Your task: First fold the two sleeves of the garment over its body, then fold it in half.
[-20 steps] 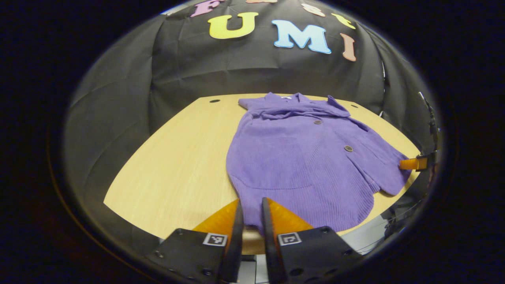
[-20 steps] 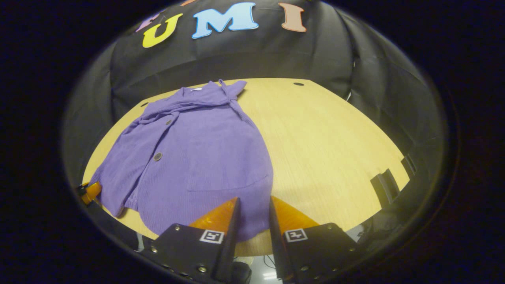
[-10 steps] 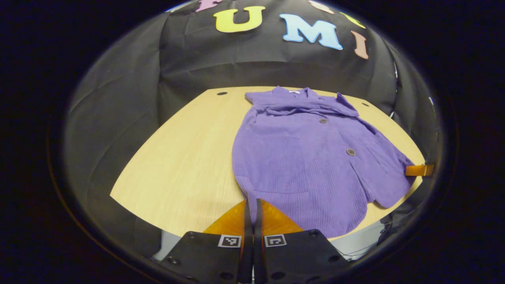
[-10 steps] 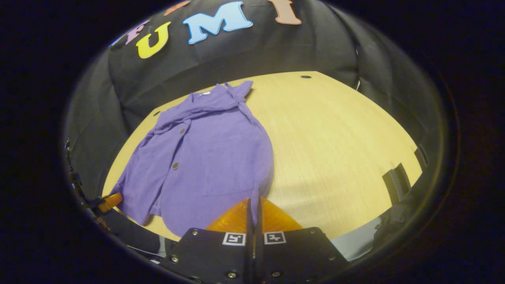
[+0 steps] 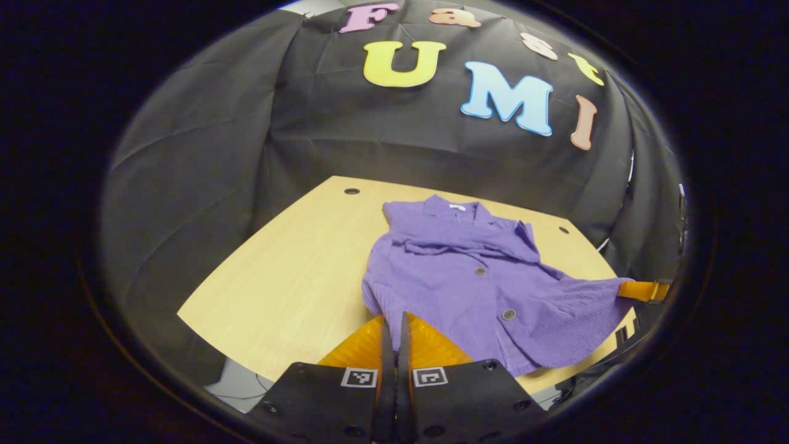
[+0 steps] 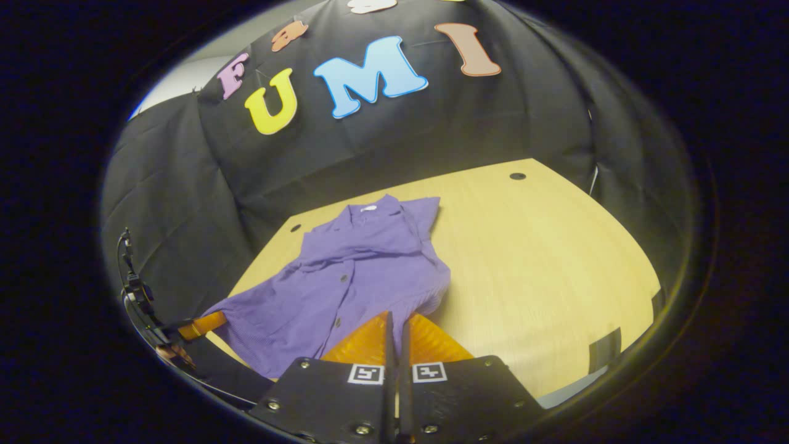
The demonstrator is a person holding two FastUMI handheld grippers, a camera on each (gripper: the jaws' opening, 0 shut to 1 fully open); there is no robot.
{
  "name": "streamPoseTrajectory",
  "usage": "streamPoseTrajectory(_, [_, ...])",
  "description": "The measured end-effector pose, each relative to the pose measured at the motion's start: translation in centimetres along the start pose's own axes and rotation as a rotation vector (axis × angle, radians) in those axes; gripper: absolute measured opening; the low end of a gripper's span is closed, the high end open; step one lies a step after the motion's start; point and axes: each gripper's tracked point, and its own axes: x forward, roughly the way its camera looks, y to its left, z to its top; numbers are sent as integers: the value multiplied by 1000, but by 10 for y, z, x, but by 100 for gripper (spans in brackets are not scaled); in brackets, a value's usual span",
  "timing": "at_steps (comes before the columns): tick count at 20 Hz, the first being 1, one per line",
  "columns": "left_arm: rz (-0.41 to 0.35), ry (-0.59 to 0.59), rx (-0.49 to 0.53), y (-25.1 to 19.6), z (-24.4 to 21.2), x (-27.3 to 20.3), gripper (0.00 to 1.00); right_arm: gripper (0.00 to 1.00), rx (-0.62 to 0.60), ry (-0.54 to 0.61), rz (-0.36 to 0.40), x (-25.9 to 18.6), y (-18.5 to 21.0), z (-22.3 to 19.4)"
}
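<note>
Garment: the purple ribbed button-up garment lies on the light wooden bench, collar at the far side, near hem lifted up.
Left claw: the left claw is clenched on one near hem corner.
Right claw: the right claw is clenched on the other near hem corner.
Sleeves: both look tucked over the body.

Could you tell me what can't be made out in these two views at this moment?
- Left gripper, left gripper view: its own fingers cover the pinched hem of the purple shirt.
- Right gripper, right gripper view: the same.
- Folded sleeves: layers bunched below the collar, blurred.
- Table: near edge cut off behind both gripper bodies.
</note>
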Motion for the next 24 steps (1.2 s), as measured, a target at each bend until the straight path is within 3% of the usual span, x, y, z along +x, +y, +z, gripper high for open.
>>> streamPoseTrajectory(3, [-38, -49, -12, -11, 42, 12, 7, 2, 3, -27, 29, 5, 12, 30])
streamPoseTrajectory(8, [-112, -119, -15, -21, 116, 58, 7, 3, 33, -124, 5, 31, 22, 92])
streamPoseTrajectory(17, [-225, -133, -28, -15, 212, 177, 7, 2, 66, -180, -121, 110, 18, 170])
streamPoseTrajectory(24, [-228, -145, -7, -24, 254, 258, 7, 2, 20, -171, -179, 168, 2, 216])
